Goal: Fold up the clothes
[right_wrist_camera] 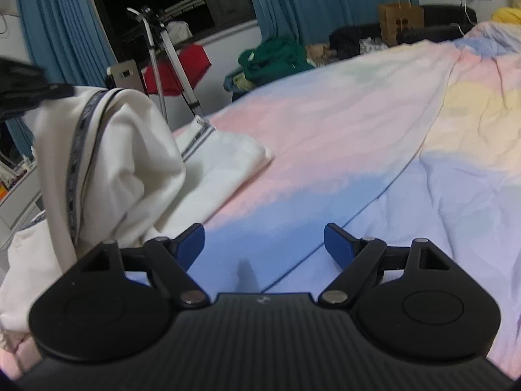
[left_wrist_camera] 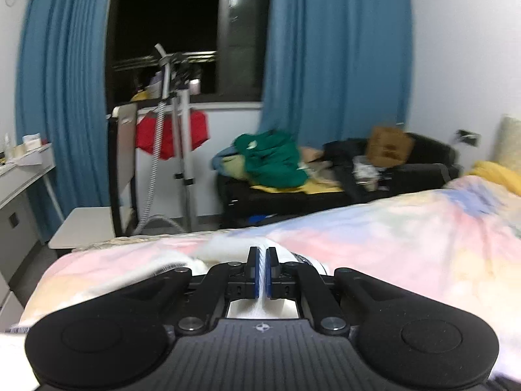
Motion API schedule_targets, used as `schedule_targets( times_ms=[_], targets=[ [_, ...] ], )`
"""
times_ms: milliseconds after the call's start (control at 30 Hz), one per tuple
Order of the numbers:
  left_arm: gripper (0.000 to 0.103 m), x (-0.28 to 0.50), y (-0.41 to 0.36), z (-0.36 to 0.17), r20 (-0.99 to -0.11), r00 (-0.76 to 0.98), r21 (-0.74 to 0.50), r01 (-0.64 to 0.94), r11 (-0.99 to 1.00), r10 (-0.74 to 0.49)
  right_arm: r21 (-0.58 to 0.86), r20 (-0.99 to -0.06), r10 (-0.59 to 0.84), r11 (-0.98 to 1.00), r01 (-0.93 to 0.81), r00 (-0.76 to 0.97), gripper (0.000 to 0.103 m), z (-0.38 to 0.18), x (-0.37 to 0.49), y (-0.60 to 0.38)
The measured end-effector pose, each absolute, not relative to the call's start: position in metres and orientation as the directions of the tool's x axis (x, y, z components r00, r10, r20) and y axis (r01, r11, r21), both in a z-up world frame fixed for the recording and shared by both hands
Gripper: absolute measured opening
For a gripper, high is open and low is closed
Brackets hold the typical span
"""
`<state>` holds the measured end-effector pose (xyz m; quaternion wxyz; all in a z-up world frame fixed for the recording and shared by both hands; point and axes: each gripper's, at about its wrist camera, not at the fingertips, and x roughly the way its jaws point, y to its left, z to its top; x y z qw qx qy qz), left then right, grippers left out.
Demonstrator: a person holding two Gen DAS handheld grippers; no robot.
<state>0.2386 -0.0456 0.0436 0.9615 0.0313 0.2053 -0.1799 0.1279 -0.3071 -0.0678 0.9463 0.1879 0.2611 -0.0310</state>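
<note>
Left tongs (left_wrist_camera: 262, 268) clenched on white garment (right_wrist_camera: 130, 150), right tongs (right_wrist_camera: 264, 244) released above pastel bedspread (right_wrist_camera: 342, 123), trim lettering unreadable.

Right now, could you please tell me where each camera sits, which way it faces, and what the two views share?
Left wrist: on the left gripper, low over the pastel bedspread, facing the dark window; its own jaws are shut on the white garment with a dark striped trim.
Right wrist: on the right gripper, over the bed, facing the same window wall; jaws open, empty.
Shared: white garment, bedspread, blue curtains, green clothes pile, brown paper bag.
</note>
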Motion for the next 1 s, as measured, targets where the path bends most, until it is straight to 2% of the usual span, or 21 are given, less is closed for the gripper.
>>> schedule_targets(
  times_ms=[100, 267, 367, 400, 500, 567, 733, 1000],
  targets=[
    [0.003, 0.171, -0.033, 0.035, -0.377, 0.841, -0.016, 0.412, 0.911, -0.387, 0.349, -0.475, 0.060, 0.929, 0.125, 0.878, 0.082, -0.059, 0.118, -0.305],
    [0.003, 0.091, -0.021, -0.017, -0.402, 0.794, -0.088, 0.463, 0.882, -0.457, 0.388, -0.428, 0.117, 0.919, 0.065, 0.896, 0.082, -0.047, 0.102, -0.302],
    [0.003, 0.081, -0.019, -0.054, -0.444, 0.772, -0.142, 0.440, 0.887, -0.455, 0.436, -0.412, 0.172, 0.899, 0.028, 0.895, 0.081, -0.042, 0.095, -0.303],
    [0.003, 0.081, -0.018, -0.065, -0.459, 0.764, -0.164, 0.428, 0.889, -0.453, 0.454, -0.403, 0.194, 0.891, 0.011, 0.894, 0.077, -0.040, 0.093, -0.304],
    [0.003, 0.090, -0.015, -0.091, -0.506, 0.731, -0.237, 0.393, 0.889, -0.458, 0.548, -0.381, 0.292, 0.835, -0.040, 0.877, 0.075, -0.032, 0.097, -0.309],
    [0.004, 0.095, -0.011, -0.104, -0.520, 0.720, -0.244, 0.390, 0.888, -0.459, 0.610, -0.370, 0.356, 0.790, -0.065, 0.858, 0.070, -0.025, 0.109, -0.312],
    [0.004, 0.110, -0.001, -0.121, -0.523, 0.692, -0.300, 0.397, 0.867, -0.498, 0.599, -0.418, 0.380, 0.798, -0.064, 0.826, 0.064, 0.000, 0.186, -0.301],
    [0.004, 0.133, 0.012, -0.144, -0.526, 0.649, -0.381, 0.397, 0.835, -0.549, 0.429, -0.536, 0.307, 0.901, -0.059, 0.786, 0.061, 0.006, 0.350, -0.246]
  ],
)
